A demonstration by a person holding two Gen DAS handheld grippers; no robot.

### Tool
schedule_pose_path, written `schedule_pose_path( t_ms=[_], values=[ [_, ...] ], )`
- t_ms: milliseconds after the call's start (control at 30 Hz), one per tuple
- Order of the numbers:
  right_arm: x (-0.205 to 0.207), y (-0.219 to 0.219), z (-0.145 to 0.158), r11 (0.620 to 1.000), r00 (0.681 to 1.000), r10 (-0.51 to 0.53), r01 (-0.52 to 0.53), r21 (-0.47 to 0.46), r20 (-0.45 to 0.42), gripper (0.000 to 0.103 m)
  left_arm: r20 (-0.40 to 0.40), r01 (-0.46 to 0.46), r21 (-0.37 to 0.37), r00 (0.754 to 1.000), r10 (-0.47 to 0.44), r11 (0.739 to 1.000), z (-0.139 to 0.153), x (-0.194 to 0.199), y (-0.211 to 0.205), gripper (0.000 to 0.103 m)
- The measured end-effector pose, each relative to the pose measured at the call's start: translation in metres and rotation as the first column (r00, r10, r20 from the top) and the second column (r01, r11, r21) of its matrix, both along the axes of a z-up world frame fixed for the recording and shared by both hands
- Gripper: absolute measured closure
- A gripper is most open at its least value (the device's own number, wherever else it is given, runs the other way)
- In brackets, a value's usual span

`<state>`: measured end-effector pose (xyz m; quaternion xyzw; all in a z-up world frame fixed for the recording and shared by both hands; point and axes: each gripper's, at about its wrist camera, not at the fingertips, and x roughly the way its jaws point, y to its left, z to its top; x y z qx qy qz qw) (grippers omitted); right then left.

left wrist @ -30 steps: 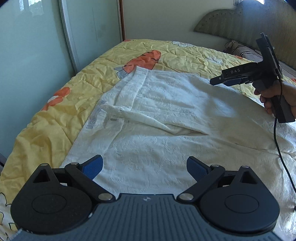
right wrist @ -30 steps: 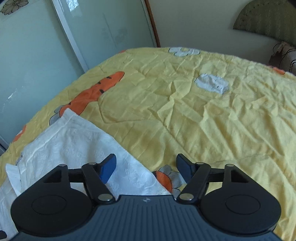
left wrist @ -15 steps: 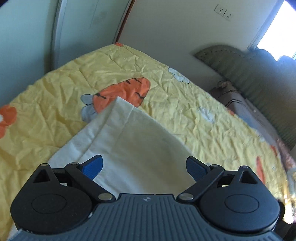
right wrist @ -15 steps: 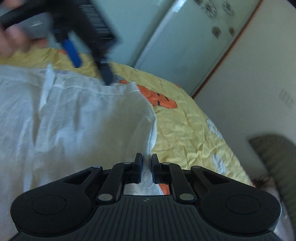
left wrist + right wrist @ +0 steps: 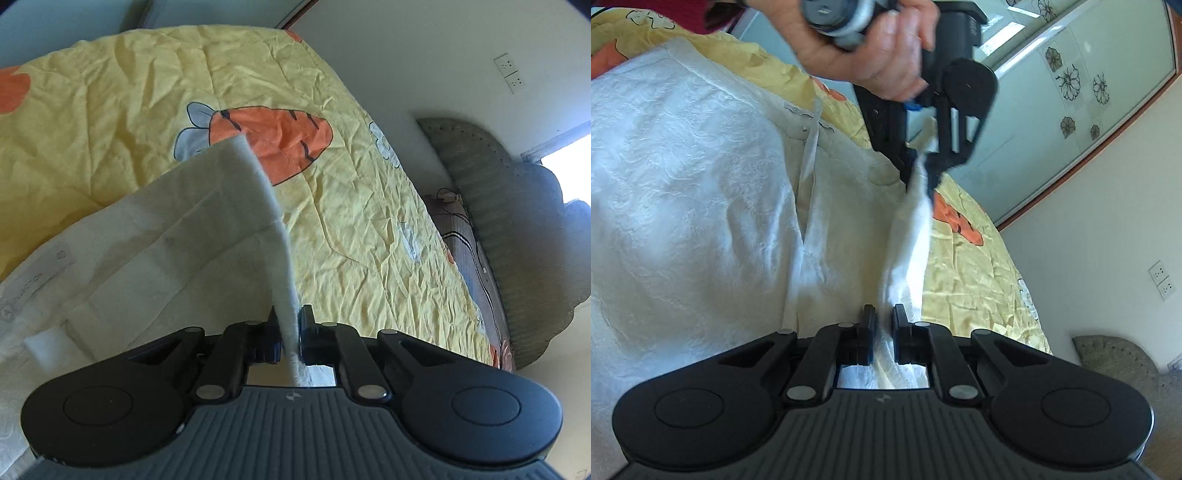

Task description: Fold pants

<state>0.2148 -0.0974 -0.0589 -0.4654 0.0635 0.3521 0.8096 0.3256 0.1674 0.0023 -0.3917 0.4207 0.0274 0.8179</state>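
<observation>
Left gripper [image 5: 287,334], bottom centre of the left wrist view: clamped on a raised edge of the white pants [image 5: 155,258]. Fabric edge pinched between both fingers, standing up as a thin ridge running toward upper centre of frame. Rest of the pants spread left of the ridge, filling lower left; sewn-in label [image 5: 35,282] visible at far left. Yellow bedspread [image 5: 369,229] under and beyond, orange carrot print [image 5: 273,136] just past the far corner of the fabric. Padded headboard [image 5: 517,221] at right, wall socket [image 5: 511,72] upper right.

Right gripper [image 5: 884,334], bottom centre of the right wrist view: closed on the same hem, cloth bunched between the fingers. From there a taut strip of fabric rising toward upper centre, ending in the fingers of the left gripper [image 5: 925,162]. Left hand [image 5: 864,48] wrapped round that gripper's handle at top centre. Both grippers pinching one edge, near each other, edge lifted off the bed. Bulk of the pants [image 5: 683,184] lying across left half of frame, textured white, with a belt loop or tie [image 5: 812,136] hanging near the waistband, upper centre-left. Bedspread [image 5: 967,273] showing right of the lifted strip. Glass door with flower decals [image 5: 1071,81] upper right, wall socket [image 5: 1161,280] at right edge.
</observation>
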Motion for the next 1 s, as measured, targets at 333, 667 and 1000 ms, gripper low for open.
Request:
schedule_pose_path(
  t_ms=[333,667,1000],
  values=[
    [0.039,-0.048,0.016,0.979,0.976,-0.205,0.204,-0.015,-0.079,0.08,0.125,0.05,0.096,0.99,-0.062,0.994,0.024,-0.073,-0.011,0.094],
    [-0.02,-0.071,0.023,0.97,0.971,-0.238,0.238,-0.043,-0.005,0.098,0.188,0.081,0.139,0.976,-0.107,0.987,0.03,-0.144,-0.007,0.094],
    [-0.156,-0.088,0.05,0.969,0.969,-0.177,0.203,0.142,-0.174,0.098,0.185,0.161,0.164,0.964,-0.19,0.973,0.03,-0.233,0.015,0.094]
  ],
)
